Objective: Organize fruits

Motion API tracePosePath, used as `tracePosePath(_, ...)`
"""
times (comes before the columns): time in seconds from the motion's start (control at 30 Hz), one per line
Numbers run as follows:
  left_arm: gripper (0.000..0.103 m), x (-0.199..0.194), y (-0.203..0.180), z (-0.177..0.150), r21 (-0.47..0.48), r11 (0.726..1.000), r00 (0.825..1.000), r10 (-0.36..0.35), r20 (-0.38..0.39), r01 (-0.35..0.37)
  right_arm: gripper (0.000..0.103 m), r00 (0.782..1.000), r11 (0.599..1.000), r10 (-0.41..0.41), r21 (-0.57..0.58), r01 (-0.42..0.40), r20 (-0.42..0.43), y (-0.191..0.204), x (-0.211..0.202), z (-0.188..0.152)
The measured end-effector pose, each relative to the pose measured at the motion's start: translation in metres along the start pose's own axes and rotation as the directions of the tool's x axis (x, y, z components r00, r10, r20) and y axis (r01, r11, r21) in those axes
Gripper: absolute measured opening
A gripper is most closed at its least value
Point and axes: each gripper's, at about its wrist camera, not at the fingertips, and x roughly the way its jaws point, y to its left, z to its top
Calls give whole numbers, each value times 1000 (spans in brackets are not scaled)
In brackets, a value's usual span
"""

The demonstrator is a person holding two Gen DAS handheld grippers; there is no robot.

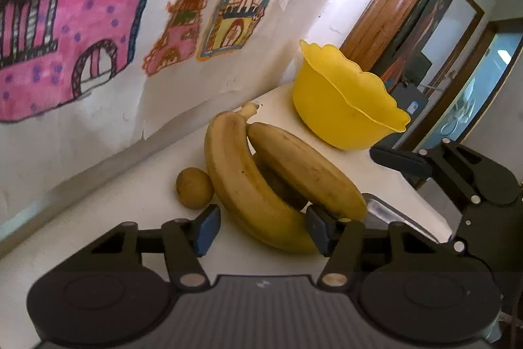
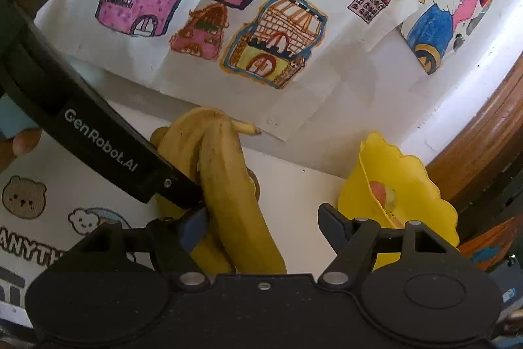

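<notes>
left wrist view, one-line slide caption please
Open left hand-held gripper straddling a yellow banana pair beside a scalloped yellow plastic bowl.

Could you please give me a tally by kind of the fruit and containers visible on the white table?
Ripe yellow bananas joined at the stem: 2
Small round brownish-yellow fruit: 1
Reddish fruit inside the bowl: 1
Yellow scalloped plastic bowl: 1
Total: 5
</notes>
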Motion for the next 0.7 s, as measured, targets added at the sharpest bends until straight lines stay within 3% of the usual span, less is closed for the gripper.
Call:
tracePosePath(0.17,60,1,2,0,-23,1000,1000,7,-2,-7,64,998,997,57,43,-57,1,-8,7,1)
tracePosePath(0.23,60,2,2,0,-27,1000,1000,9,-1,-9,56,997,996,78,52,-78,0,-8,9,3)
tracePosePath(0.3,61,2,1,1,-30,999,1000,11,-4,-11,42,995,993,102,57,-102,-2,-6,10,4)
tracePosePath(0.47,61,4,3,4,-67,998,1000,7,-12,-8,41,996,995,84,59,-84,3,-1,9,3)
tracePosePath(0.7,65,7,-5,5,-67,995,998,67,-10,-67,41,999,999,37,23,-37,-13,6,13,4)
